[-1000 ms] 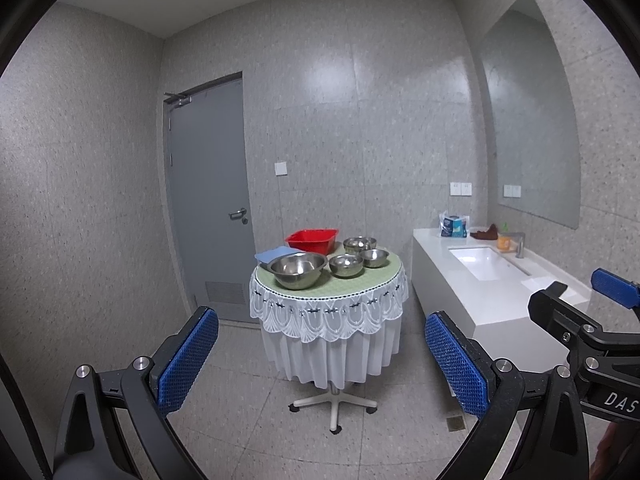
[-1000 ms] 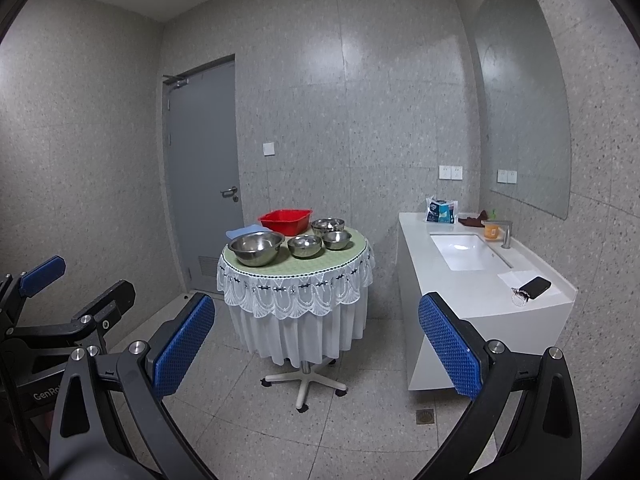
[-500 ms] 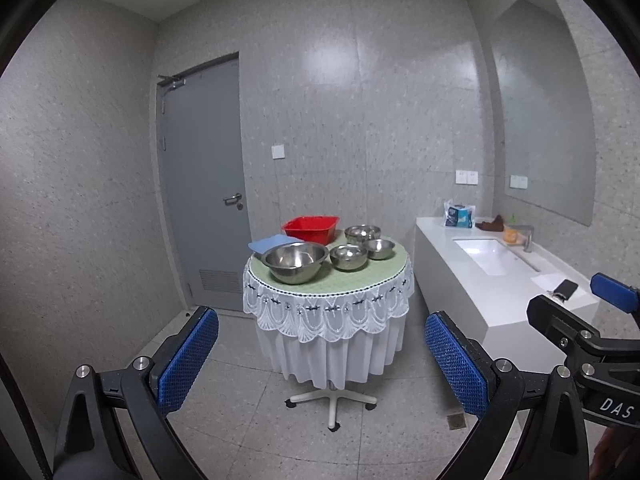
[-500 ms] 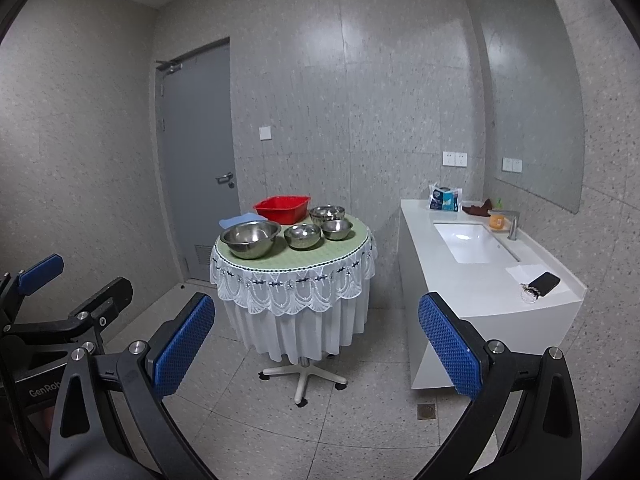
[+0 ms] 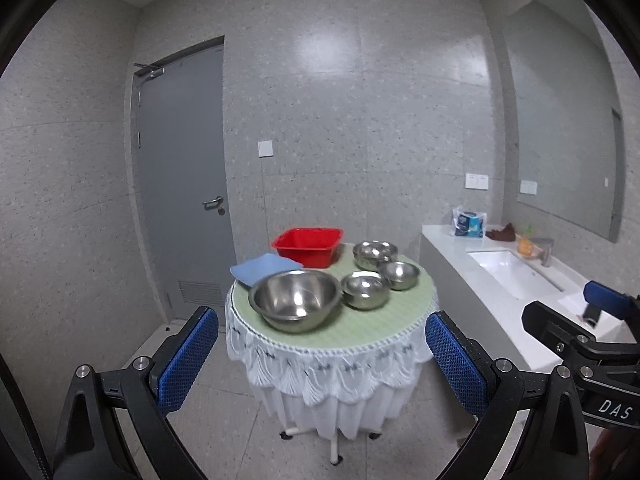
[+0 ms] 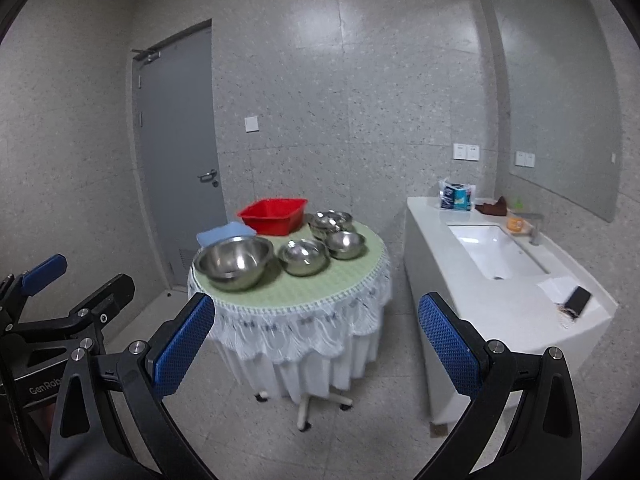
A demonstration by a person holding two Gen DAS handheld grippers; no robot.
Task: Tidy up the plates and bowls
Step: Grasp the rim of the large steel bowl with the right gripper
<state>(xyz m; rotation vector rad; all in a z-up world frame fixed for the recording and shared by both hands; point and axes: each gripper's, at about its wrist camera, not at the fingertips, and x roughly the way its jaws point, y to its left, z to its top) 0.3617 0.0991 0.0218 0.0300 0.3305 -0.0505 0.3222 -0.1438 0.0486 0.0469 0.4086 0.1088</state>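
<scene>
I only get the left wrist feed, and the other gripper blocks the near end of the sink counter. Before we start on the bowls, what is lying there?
Observer: A dark phone lies partly on a white sheet of paper, near the front corner of the counter.
Operator: Anything beside it?
Observer: A small tangle at the phone's near end, perhaps keys or a cord; it is too small to tell.
Operator: And the sink basin, anything in it?
Observer: Only the drain shows, at the near end of the basin.
</scene>
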